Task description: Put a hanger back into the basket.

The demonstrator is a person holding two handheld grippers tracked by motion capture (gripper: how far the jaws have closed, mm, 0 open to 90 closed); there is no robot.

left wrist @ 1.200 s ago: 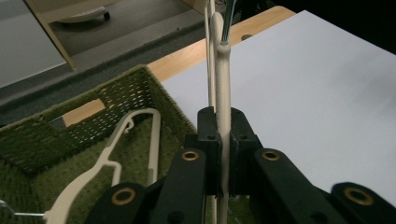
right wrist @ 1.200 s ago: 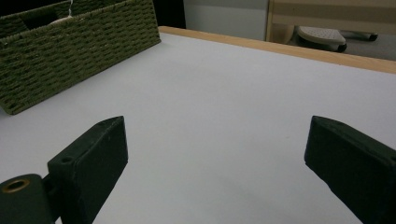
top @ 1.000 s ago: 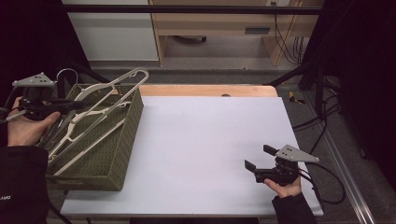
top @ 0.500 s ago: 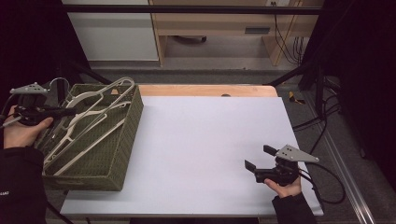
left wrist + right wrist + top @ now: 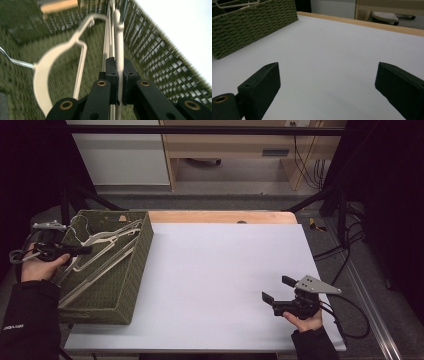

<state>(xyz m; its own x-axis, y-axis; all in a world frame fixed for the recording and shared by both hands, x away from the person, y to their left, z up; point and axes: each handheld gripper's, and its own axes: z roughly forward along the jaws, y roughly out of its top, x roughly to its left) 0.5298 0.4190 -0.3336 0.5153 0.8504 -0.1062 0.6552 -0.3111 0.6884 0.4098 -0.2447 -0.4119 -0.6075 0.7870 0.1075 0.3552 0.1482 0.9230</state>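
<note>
The hanger [image 5: 119, 40] is pinched between the left gripper's [image 5: 119, 75] jaws and lies low inside the basket [image 5: 134, 270], beside the others there. Judging by this, the grasp is made; lifting the hanger out and laying it on the desk [image 5: 220, 270] remains. Right of the basket, the right gripper [image 5: 276, 289] rests on the desk, jaws spread and empty.

Smooth cream plastic hanger [image 5: 119, 42], metal hook; rough woven green basket [image 5: 131, 275].
</note>
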